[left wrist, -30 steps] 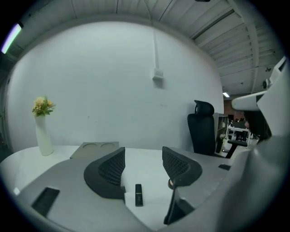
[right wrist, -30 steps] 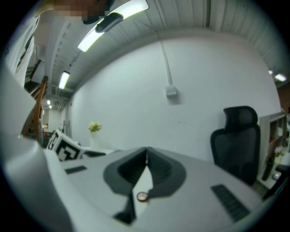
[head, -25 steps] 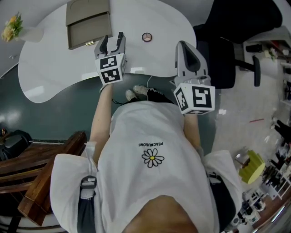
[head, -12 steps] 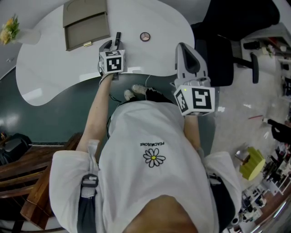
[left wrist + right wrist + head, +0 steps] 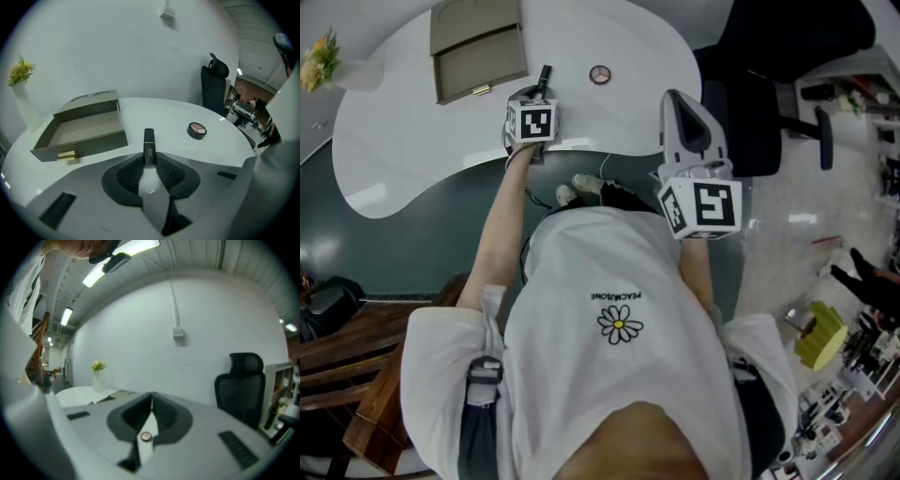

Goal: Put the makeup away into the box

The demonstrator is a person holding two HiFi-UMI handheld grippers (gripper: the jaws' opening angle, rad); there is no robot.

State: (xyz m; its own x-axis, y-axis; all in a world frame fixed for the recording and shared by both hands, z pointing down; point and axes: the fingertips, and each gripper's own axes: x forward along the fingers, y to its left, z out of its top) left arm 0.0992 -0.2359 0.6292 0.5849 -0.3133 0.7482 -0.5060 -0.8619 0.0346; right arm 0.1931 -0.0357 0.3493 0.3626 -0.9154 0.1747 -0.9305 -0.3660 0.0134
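Left gripper (image 5: 149, 158) jaws, just closing, pinch black lipstick tube (image 5: 149, 139) lying on white table (image 5: 187, 110) beside open grey box (image 5: 82, 140); tube's near end hidden between pads. Right gripper (image 5: 151, 411) jaws together, empty.

head view looks steeply down; left gripper view shares its white table (image 5: 637, 42).

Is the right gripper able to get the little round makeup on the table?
Probably yes. The round compact lies by itself on the white table, nothing between it and the right gripper, whose shut jaws must open first.
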